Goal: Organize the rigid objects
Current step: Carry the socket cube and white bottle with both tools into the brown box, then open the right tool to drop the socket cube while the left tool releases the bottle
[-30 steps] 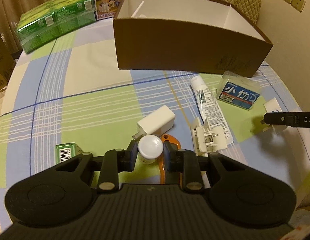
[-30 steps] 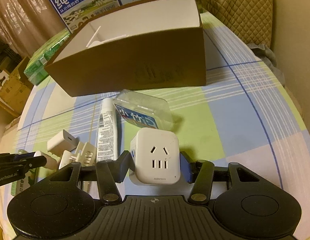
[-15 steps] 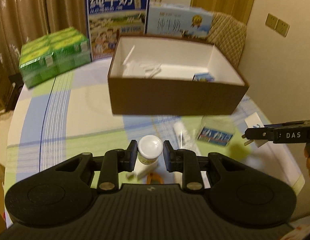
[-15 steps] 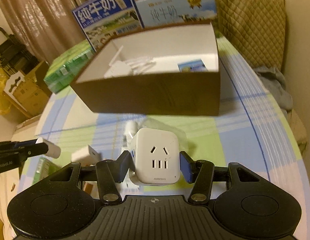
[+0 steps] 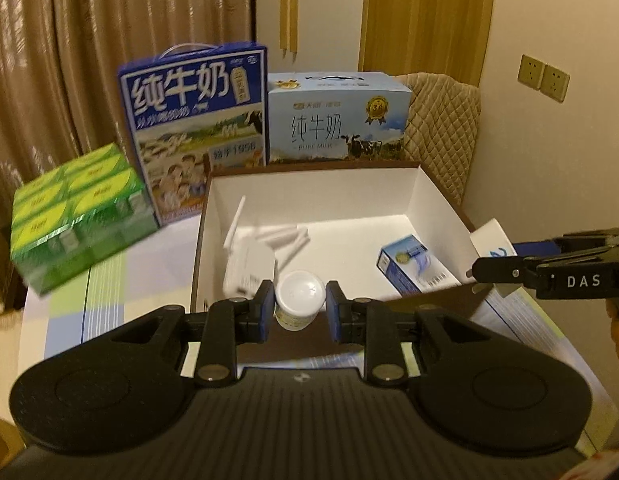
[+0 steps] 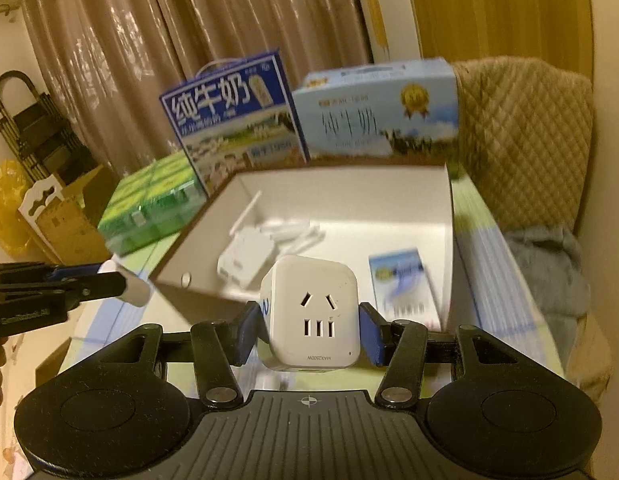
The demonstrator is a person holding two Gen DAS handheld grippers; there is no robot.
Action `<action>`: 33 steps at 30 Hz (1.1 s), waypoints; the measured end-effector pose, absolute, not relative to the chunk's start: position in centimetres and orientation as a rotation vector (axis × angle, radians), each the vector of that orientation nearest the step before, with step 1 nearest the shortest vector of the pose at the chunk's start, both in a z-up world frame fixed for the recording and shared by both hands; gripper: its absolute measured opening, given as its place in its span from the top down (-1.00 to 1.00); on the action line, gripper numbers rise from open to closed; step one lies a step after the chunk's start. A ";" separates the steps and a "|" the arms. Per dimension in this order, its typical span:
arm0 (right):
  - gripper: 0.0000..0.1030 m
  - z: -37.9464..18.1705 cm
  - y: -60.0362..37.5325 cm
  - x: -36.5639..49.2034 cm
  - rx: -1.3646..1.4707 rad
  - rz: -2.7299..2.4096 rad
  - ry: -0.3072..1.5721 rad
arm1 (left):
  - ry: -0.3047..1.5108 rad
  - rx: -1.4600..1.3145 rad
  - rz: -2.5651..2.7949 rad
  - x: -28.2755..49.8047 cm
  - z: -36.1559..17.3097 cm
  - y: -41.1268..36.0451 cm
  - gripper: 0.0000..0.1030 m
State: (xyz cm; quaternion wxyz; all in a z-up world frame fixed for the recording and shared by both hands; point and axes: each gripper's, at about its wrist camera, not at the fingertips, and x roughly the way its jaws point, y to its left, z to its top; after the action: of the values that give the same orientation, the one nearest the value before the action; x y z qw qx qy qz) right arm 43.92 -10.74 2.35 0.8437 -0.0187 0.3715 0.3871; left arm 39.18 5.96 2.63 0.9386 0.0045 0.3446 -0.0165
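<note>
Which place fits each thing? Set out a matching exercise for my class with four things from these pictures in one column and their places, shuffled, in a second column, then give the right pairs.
Things
1. small white bottle
2. white cube socket
3. small blue-and-white carton
4. green pack

Places
A. on the table left of the brown box
B. between the fingers of the right gripper
C. lying inside the brown box
D. between the fingers of the left gripper

Pairs: 1-D, 2-B, 3-C, 4-A
</note>
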 end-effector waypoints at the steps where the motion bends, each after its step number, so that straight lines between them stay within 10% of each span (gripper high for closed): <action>1: 0.04 2.4 -10.3 44.5 -0.043 0.817 0.777 | 0.707 0.014 -0.039 40.2 2.6 5.8 0.56; 33: 0.04 -6.9 -2.3 55.3 -0.205 0.765 1.019 | 1.161 0.034 -0.071 55.6 -8.5 6.2 0.55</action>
State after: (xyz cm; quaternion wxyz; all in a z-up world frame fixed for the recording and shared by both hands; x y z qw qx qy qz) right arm 55.27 -2.29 -6.89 0.7989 -0.0956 0.4747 0.3567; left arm 55.60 6.20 -8.52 0.8354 0.0161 0.5484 -0.0335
